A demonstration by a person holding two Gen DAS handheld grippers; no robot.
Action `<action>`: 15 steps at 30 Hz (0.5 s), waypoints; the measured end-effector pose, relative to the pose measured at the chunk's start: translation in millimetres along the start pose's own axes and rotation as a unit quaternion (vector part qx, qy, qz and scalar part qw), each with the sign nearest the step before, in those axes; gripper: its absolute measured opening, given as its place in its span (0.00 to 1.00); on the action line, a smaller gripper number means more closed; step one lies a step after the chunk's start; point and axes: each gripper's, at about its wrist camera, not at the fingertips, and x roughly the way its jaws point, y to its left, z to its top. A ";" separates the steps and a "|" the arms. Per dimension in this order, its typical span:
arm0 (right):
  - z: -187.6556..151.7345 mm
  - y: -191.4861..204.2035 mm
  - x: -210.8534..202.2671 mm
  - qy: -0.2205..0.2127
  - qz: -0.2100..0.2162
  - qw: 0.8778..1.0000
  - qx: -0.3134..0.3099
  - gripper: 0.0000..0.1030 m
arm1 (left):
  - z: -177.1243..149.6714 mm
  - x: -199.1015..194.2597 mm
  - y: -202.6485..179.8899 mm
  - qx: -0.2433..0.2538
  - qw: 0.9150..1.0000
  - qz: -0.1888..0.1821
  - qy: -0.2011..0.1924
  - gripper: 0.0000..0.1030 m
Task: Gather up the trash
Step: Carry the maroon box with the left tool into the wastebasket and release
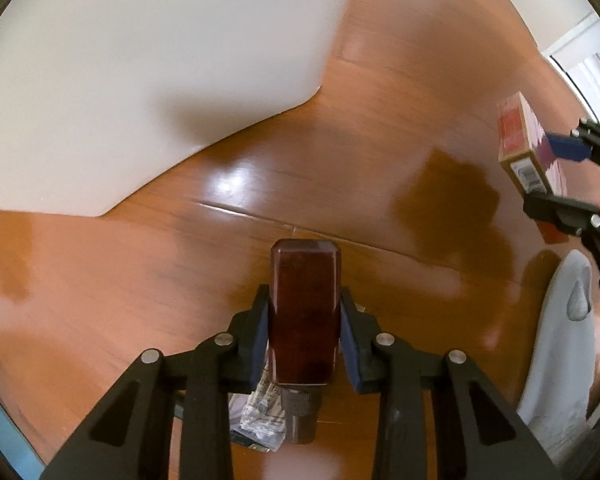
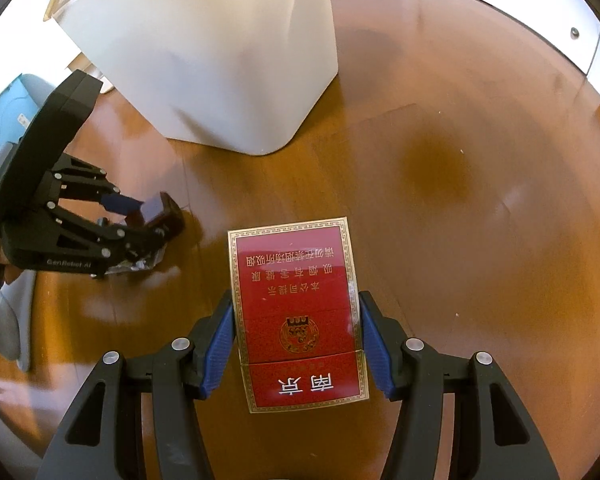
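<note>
Left wrist view | left claw (image 1: 304, 320) grips dark red lighter (image 1: 305, 312) over crumpled wrapper (image 1: 256, 412) on floor (image 1: 340, 168) | right claw (image 2: 296, 344) clamps red cigarette pack (image 2: 298, 312), white bin (image 2: 220, 52) far | risk: glossy lighter slipping, wrapper forgotten

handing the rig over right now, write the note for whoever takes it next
Left gripper: closed on a dark red lighter, low over the wood floor.
Right gripper: clamped on a red cigarette pack, held above the floor.
White bin: standing just ahead of both grippers.
A crumpled clear wrapper lies on the floor under the left gripper.
Done: both items gripped.
Left: drop the pack and lighter in the bin, then probably fetch the wrapper.
</note>
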 end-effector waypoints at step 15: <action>-3.2 5.8 2.5 -0.007 0.010 1.000 0.017 0.59 | -8.7 -242.7 -20.4 0.012 0.987 -0.085 -0.132 0.29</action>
